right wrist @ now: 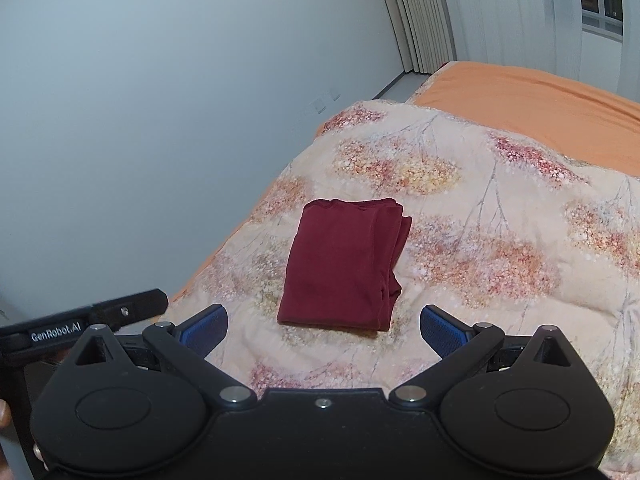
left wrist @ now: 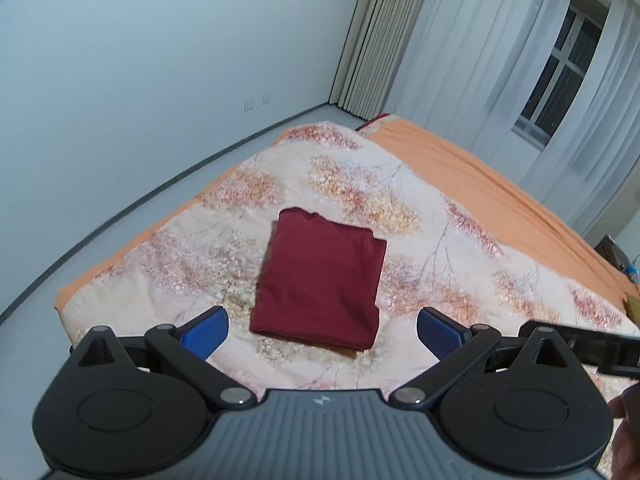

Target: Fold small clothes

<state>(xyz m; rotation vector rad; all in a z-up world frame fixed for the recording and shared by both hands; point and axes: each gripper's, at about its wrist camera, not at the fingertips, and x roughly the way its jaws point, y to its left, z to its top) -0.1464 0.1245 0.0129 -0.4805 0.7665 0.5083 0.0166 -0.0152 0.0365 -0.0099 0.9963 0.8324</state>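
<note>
A dark red garment [left wrist: 320, 280] lies folded into a neat rectangle on the floral quilt [left wrist: 440, 240]; the right wrist view shows the same garment [right wrist: 340, 268] with its stacked layers along the right edge. My left gripper [left wrist: 322, 330] hovers just short of its near edge, open, blue pads [left wrist: 206, 330] wide apart and empty. My right gripper [right wrist: 323, 330] also stands open and empty, a little back from the garment's near edge. Neither gripper touches the cloth.
The quilt [right wrist: 500, 220] covers a bed with an orange sheet [left wrist: 500, 184] showing beyond. A grey wall [left wrist: 140, 60] and floor strip run along the left; curtains [left wrist: 480, 60] and a window stand at the back right. Part of the other gripper [right wrist: 100, 316] shows at left.
</note>
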